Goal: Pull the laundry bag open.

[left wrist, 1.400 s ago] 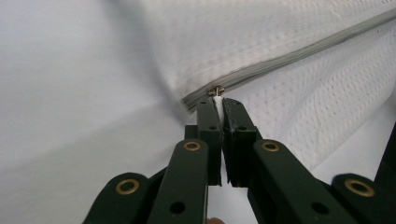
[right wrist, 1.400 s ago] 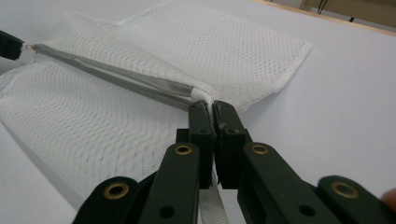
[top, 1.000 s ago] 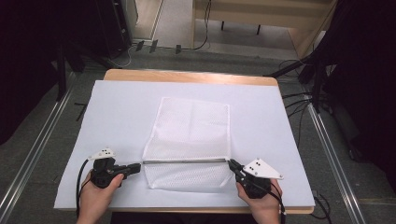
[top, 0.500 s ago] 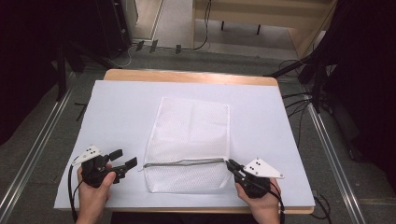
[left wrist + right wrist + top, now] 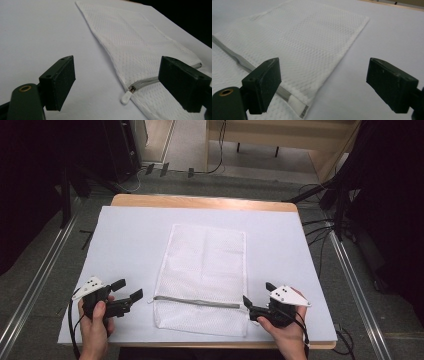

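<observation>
A white mesh laundry bag [image 5: 205,265] lies flat on the white-covered table [image 5: 125,240], with its grey zipper [image 5: 195,301] running across near the front edge. My left gripper [image 5: 128,289] is open, a short way left of the zipper's left end and clear of the bag. In the left gripper view the white zipper pull [image 5: 126,96] lies on the sheet between the spread jaws of that gripper [image 5: 117,77]. My right gripper [image 5: 258,293] is open at the bag's right edge. In the right gripper view its gripper [image 5: 325,80] straddles the bag's corner [image 5: 298,105] with nothing gripped.
The table's wooden rim [image 5: 200,201] shows at the far side and its front edge is just below both hands. Cables [image 5: 320,230] and dark equipment stand on the floor beyond and to the right. Metal rails [image 5: 35,285] run along both sides.
My left gripper let go of the zipper's left end, opened and drew back to the left. My right gripper opened at the zipper's right end. The bag now lies slack.
</observation>
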Available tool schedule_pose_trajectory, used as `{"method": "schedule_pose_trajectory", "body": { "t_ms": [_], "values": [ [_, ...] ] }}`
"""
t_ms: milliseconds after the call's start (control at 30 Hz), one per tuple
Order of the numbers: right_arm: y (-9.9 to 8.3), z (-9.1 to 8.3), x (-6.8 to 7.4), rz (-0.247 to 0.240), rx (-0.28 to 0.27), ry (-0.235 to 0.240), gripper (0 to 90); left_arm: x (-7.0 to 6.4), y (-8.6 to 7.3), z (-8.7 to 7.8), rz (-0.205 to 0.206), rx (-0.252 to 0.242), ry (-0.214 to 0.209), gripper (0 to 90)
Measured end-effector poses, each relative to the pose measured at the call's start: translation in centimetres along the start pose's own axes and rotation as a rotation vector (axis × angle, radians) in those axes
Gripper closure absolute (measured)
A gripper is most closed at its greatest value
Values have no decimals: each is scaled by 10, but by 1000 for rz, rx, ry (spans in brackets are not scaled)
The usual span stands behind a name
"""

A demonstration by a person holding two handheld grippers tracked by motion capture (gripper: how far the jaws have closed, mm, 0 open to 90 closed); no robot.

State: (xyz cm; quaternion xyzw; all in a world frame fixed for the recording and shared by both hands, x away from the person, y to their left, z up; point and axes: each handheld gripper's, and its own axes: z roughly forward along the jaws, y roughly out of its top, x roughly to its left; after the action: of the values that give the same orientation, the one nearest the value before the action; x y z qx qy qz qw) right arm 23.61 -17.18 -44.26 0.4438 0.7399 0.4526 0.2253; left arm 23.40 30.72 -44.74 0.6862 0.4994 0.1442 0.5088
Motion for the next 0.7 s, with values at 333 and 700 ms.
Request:
{"method": "schedule_pose_trajectory", "body": {
  "t_ms": [333, 700],
  "values": [
    [-1, -8, -32, 63, -11, -29, 28, 6, -1, -4, 1, -6, 35, 133],
    [-6, -20, -69, 115, -27, -105, 28, 15, -1, -8, 6, -4, 69, 130]
  ]
}}
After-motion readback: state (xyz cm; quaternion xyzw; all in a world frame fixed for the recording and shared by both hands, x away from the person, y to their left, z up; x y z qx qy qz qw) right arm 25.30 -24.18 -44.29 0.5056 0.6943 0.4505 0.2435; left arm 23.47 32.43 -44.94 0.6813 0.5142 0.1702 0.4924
